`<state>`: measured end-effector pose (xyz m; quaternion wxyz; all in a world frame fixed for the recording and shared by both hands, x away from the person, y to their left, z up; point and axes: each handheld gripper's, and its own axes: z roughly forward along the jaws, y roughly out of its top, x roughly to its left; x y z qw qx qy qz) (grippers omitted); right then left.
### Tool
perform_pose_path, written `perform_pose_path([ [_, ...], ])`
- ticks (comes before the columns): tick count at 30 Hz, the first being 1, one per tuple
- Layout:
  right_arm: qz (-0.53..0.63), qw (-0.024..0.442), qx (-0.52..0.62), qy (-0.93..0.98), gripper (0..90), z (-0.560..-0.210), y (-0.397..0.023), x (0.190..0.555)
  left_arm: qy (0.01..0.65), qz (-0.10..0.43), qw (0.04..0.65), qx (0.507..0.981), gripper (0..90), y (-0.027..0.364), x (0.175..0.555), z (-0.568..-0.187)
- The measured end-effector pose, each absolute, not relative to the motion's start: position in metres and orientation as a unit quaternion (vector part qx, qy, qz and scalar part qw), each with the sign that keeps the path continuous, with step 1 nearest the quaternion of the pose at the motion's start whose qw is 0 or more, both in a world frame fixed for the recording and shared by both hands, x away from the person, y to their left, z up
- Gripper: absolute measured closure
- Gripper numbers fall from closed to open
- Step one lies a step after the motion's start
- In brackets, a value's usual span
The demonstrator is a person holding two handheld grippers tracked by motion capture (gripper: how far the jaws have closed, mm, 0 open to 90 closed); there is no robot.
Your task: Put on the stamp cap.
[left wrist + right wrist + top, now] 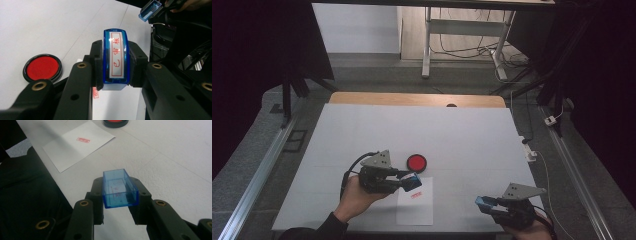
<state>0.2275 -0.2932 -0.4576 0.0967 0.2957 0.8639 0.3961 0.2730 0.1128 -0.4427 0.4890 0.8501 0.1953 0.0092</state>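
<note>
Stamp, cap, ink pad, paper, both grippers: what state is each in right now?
Stamp: uncapped, clamped in left gripper.
Cap: off the stamp, open side up, clamped in right gripper.
Ink pad: open, red surface exposed.
Paper: flat, one red imprint on it.

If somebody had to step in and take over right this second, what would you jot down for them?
Left gripper: shut on the stamp, held over the top of the paper.
Right gripper: shut on the blue stamp cap, held near the table's front right edge.
Ink pad: open, just beyond the paper.
Done: cap off; one red imprint already on the paper.
Left, probably: put the cap back on the stamp and set it down.
</note>
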Motion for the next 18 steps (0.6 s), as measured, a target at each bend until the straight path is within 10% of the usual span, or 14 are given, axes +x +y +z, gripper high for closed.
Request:
perform_pose_path([
  [18, 0.418, 0.098, 0.287, 0.856, 68.2, -0.4530, -0.2908, 0.2267, 0.183, 0.016, 0.494, 0.850, 69.7, 0.1158, 0.2727, -0.4396],
])
